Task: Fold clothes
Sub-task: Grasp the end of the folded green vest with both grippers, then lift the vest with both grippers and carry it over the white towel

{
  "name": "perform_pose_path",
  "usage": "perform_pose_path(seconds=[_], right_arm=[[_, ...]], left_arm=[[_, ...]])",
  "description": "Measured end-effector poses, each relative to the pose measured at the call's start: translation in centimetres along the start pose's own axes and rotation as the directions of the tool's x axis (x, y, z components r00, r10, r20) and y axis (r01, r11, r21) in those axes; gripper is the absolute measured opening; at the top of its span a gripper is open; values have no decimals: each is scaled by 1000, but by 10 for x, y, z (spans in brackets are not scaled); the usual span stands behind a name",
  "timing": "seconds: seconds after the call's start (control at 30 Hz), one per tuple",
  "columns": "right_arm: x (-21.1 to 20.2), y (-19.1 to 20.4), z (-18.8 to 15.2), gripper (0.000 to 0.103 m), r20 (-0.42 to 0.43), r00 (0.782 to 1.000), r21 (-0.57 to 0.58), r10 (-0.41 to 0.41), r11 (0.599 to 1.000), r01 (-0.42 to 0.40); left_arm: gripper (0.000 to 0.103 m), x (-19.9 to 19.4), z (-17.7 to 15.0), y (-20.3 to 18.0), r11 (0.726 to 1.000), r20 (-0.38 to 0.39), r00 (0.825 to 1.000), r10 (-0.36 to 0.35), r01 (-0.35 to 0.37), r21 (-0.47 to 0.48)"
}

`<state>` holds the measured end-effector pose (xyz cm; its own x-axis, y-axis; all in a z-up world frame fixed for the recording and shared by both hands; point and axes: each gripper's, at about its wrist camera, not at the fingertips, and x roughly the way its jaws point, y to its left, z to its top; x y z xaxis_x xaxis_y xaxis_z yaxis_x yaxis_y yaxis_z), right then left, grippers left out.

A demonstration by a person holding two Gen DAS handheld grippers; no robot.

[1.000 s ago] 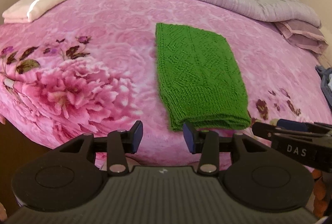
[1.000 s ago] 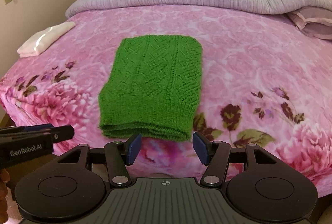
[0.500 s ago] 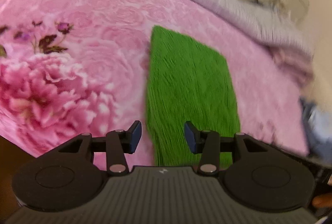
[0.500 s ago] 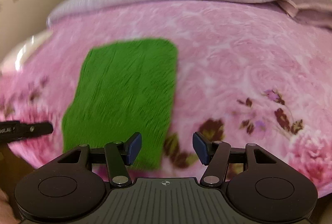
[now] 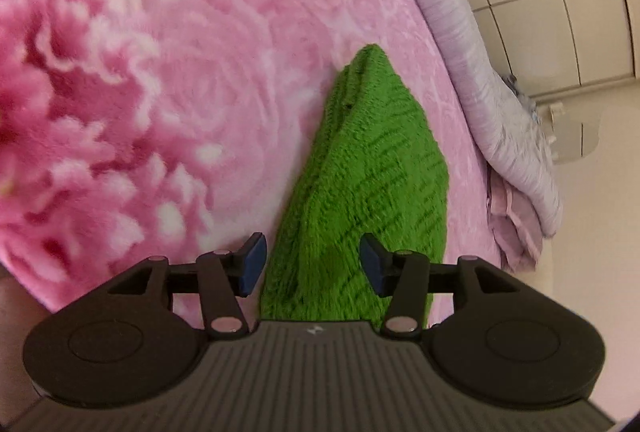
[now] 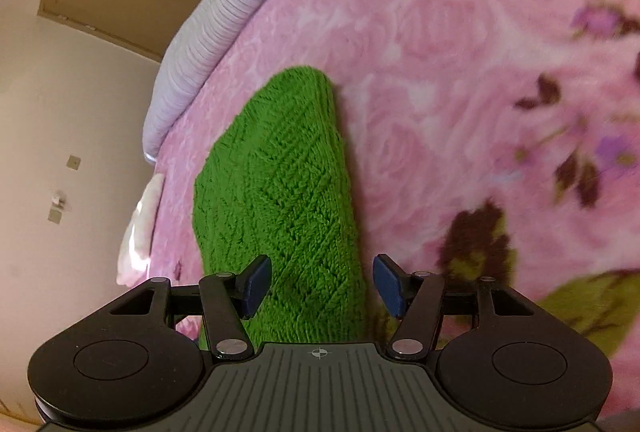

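Pink floral bedspread (image 5: 208,79) under folded green knit (image 5: 372,191); left tool (image 5: 312,264), right tool (image 6: 322,286) spread, just widened, empty.

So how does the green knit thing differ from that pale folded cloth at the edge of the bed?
The green knit garment is bright green with a raised diamond weave; the pale folded cloth is cream and looks smooth. The green one lies mid-bed, right before the right gripper, while the pale one sits off at the bed's edge. The green one looks larger. Both lie folded on the pink floral blanket.
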<state>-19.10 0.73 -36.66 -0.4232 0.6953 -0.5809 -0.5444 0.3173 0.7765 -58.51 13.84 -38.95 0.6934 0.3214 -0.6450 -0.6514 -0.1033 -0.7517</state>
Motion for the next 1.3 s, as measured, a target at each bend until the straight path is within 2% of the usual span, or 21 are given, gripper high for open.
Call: perform_pose_path(seconds=[0.17,0.23,0.33,0.47,0.57,0.73,0.83,0.9,0.97,1.07,1.2,1.3], right_arm=[[16,-9,7,68,-4,999,48,53,997,-53],[21,-11,12,76,1,996,60,92,994,-92],[31,-6,21,77,1,993,32,115,993,-115],[50,-2,32,77,-21,991,-8,132,991,-132],[63,0,42,77,-55,988,-46,146,988,-149],[72,-10,54,53,-131,979,-70,157,983,-167],[73,-9,57,41,-154,979,-23,131,991,-136],[72,1,59,36,-167,982,-26,88,995,-93],[69,17,61,33,-177,984,-38,33,998,-40],[64,48,72,31,-198,980,-20,12,1000,-17],[53,104,92,31,-217,974,17,60,998,-58],[50,156,106,31,-236,965,-9,110,993,-116]], left_arm=[[47,19,11,5,997,-7,999,-44,44,-70],[47,25,15,3,996,-12,998,-54,53,-70],[48,35,23,-4,997,-24,998,-62,61,-46],[50,53,33,-10,994,-63,992,-108,107,-9],[45,69,42,-8,987,-103,982,-157,158,0],[37,80,52,-5,976,-172,963,-208,215,25],[32,85,58,-8,975,-211,954,-214,223,16],[28,86,63,-13,980,-227,955,-191,199,11],[24,78,68,-26,986,-229,960,-160,169,16],[23,60,79,-51,988,-219,967,-128,142,52],[22,5,107,-89,991,-160,980,-117,126,43],[22,-42,129,-114,992,-104,988,-111,116,48]])
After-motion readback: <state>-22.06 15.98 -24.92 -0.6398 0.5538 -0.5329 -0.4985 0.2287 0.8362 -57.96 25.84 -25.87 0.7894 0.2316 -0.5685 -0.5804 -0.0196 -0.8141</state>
